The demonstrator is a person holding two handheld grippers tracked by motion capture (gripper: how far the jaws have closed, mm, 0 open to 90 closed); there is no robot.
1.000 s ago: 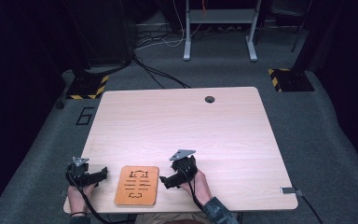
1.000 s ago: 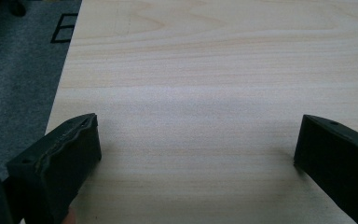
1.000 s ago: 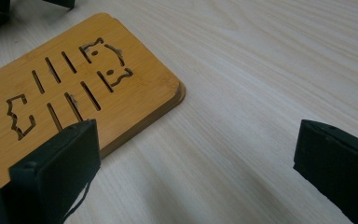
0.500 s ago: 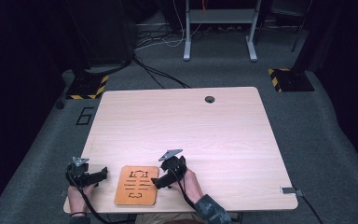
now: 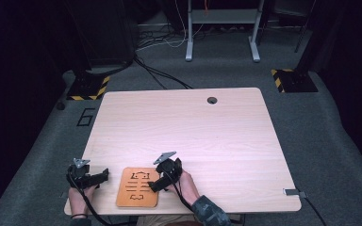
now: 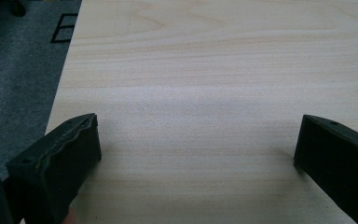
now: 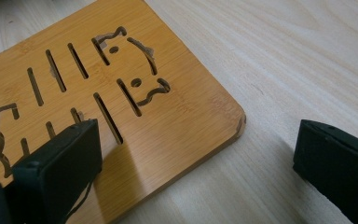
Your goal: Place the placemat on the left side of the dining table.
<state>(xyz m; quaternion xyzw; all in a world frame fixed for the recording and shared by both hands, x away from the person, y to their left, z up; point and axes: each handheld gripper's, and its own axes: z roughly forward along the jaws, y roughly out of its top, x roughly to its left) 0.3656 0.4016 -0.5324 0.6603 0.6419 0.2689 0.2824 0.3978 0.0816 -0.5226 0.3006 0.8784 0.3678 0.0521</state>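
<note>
A flat bamboo board (image 5: 137, 187) with cut slots and shapes lies at the near edge of the pale wooden table (image 5: 184, 127). My right gripper (image 5: 153, 184) stands open at the board's right edge. In the right gripper view its left jaw hangs over the board (image 7: 98, 88) and its right jaw over bare table, so the jaws straddle the board's rounded corner. My left gripper (image 5: 103, 175) is open left of the board, near the table's front left corner. The left gripper view has bare tabletop (image 6: 200, 93) between its jaws.
A round cable hole (image 5: 212, 100) sits in the table's far side. A small metal tab (image 5: 293, 191) is at the front right edge. Grey carpet (image 5: 339, 136) surrounds the table, with black cables, yellow-striped bases (image 5: 87, 88) and a white stand (image 5: 221, 28) behind.
My right gripper has moved left and toward the near edge, from beside the board to over its right edge. The left gripper has stayed where it was.
</note>
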